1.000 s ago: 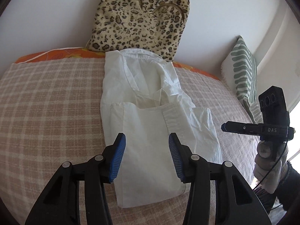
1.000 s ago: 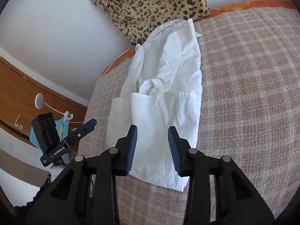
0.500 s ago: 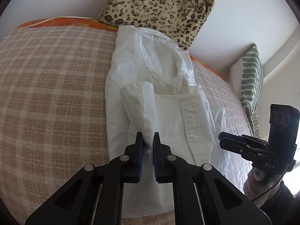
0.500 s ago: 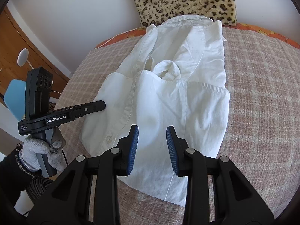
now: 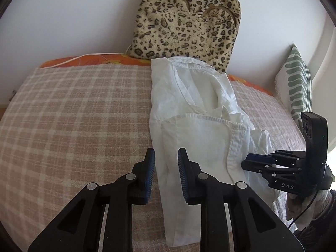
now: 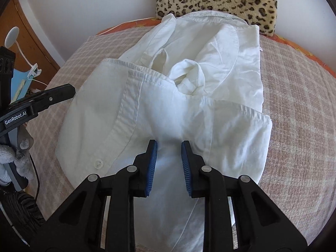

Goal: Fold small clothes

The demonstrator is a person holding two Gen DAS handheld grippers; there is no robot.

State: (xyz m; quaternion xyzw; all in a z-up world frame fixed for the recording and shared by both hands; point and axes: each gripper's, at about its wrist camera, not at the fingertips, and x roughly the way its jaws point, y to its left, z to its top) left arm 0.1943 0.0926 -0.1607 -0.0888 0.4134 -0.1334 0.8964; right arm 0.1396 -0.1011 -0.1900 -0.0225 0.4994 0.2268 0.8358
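A small white shirt [image 5: 195, 113] lies partly folded on a beige checked bed cover [image 5: 73, 115], its near part doubled back over the body; it also shows in the right wrist view [image 6: 189, 96]. My left gripper [image 5: 166, 159] is open and empty over the shirt's near left edge. My right gripper [image 6: 169, 149] is open and empty just above the folded front panel. In the left wrist view the right gripper [image 5: 255, 163] sits at the shirt's right edge. In the right wrist view the left gripper [image 6: 61, 93] is at the shirt's left side.
A leopard-print cushion [image 5: 187, 19] leans on the white wall behind the shirt. A green-striped pillow [image 5: 298, 84] stands at the right. An orange sheet edge [image 5: 94, 59] shows at the back. A wooden cabinet [image 6: 25, 31] and a blue chair [image 6: 20, 84] are left of the bed.
My left gripper, shut on a fold of the shirt half a second ago, has let go and opened, and the fold lies flat. My right gripper has moved closer over the shirt.
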